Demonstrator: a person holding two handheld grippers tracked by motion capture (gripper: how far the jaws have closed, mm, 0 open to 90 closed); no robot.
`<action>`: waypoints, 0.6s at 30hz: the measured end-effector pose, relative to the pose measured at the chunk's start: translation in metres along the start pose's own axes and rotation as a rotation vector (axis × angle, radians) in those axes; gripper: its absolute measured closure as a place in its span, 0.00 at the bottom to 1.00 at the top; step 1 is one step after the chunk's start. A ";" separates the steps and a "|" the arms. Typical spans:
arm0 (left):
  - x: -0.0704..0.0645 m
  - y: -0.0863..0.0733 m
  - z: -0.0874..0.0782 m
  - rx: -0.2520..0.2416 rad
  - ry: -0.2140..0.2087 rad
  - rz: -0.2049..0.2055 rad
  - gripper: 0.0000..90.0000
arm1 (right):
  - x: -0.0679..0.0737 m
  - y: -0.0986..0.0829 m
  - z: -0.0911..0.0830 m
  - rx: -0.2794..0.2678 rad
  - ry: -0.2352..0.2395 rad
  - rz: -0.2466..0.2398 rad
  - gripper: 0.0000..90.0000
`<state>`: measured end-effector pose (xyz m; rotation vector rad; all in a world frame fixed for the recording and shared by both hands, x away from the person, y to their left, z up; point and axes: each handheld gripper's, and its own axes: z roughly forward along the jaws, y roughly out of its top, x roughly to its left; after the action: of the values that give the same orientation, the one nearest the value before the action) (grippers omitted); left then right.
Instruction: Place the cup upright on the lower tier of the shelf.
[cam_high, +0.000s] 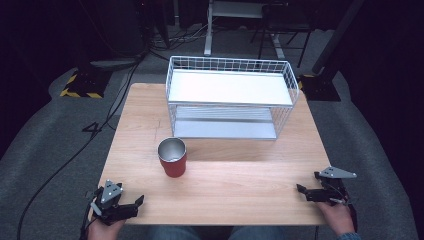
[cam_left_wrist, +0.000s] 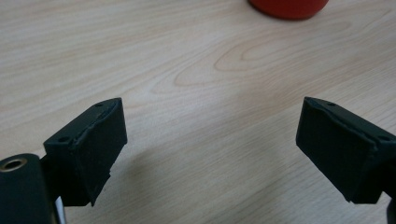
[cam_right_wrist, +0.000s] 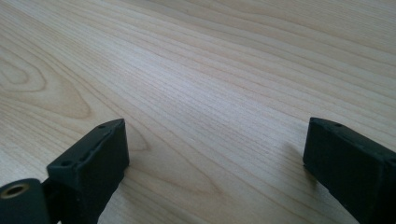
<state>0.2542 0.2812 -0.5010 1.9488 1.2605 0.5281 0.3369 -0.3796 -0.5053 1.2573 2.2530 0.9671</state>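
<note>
You sit at a light wooden table (cam_high: 225, 195), seen from above. Your left gripper (cam_high: 131, 204) rests at the lower left of the frame, at the table's near corner, its jaws spread wide with nothing between them. Your right gripper (cam_high: 302, 191) sits at the lower right, near the table's edge, jaws also wide apart and empty. A red cup (cam_high: 173, 157) with a silvery inside stands upright just left of centre, well apart from both grippers. Behind it, toward the upper middle, stands a white wire rack (cam_high: 230, 97) with two shelves. In the left gripper view, the cup's red base (cam_left_wrist: 288, 7) peeks in at the top edge.
</note>
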 end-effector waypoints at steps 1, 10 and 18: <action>0.000 0.001 -0.002 -0.014 -0.004 0.004 0.11 | 0.000 0.000 0.000 0.000 0.000 0.000 0.08; -0.010 0.014 -0.009 -0.130 -0.061 -0.008 0.12 | 0.000 0.000 0.000 -0.003 0.007 -0.005 0.09; -0.020 0.025 -0.008 -0.248 -0.125 0.000 0.12 | 0.000 0.000 -0.001 -0.003 0.007 -0.006 0.10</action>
<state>0.2551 0.2600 -0.4754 1.7464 1.0638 0.5276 0.3362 -0.3795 -0.5050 1.2470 2.2582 0.9737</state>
